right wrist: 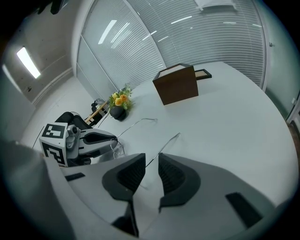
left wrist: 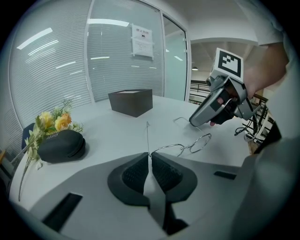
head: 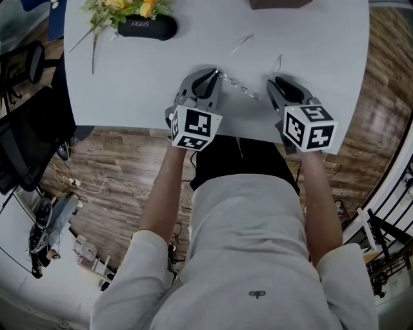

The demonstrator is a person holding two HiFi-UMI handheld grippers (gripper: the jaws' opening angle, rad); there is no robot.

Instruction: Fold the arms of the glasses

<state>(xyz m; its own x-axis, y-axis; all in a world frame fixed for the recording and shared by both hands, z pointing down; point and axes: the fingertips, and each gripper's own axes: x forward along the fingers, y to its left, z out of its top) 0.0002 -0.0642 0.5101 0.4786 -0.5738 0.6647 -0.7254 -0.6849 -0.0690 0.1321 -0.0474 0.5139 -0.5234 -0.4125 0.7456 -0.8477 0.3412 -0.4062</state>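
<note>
Thin wire-rimmed glasses (head: 240,88) lie on the white table (head: 129,84) between my two grippers, both arms unfolded. My left gripper (left wrist: 150,155) is shut on the frame's corner at the hinge, and one arm (left wrist: 148,136) runs straight away from the jaws. The lenses (left wrist: 192,145) stretch to the right toward my right gripper (left wrist: 213,110). In the right gripper view, the other arm (right wrist: 164,147) passes through the gap of my right gripper (right wrist: 151,159). Its jaws stand apart and do not press on the wire. My left gripper (right wrist: 93,138) shows at the left there.
A black glasses case (head: 147,27) and yellow flowers (head: 119,8) lie at the table's far left. A dark brown box (right wrist: 178,84) stands at the far side. The table's near edge (head: 245,138) runs just below both grippers, with wooden floor beyond.
</note>
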